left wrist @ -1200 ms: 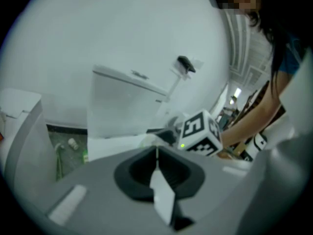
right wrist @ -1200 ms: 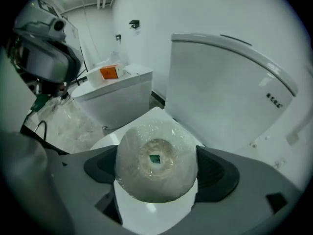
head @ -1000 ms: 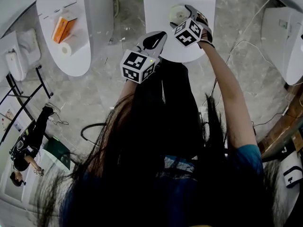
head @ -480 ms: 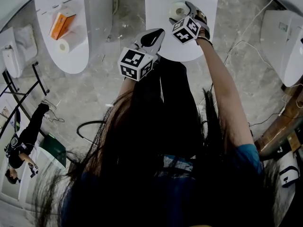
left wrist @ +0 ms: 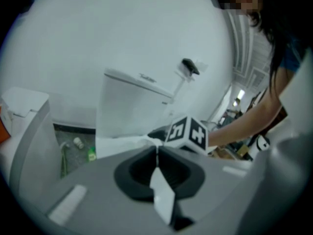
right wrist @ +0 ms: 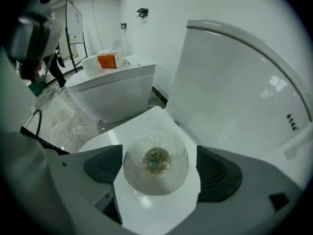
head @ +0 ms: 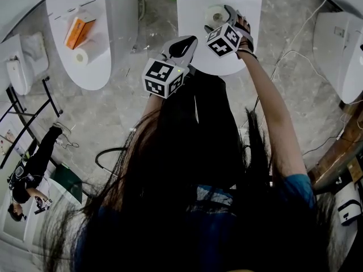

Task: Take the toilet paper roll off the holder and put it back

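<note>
Two toilet paper rolls are seen. One small white roll (head: 83, 56) is stood beside a single orange cardboard box (head: 77, 32) on the white toilet at left (head: 93, 78). The left gripper (left wrist: 157, 148) is held with its fingers (left wrist: 139, 168) pressed together, nothing between them. The second roll, a plastic-wrapped toilet paper roll (right wrist: 155, 161), is stood on end on the closed white toilet lid (right wrist: 146, 124), between the spread fingers (right wrist: 217, 173) of the right gripper (right wrist: 159, 170); a narrow gap is left at the right-hand finger.
</note>
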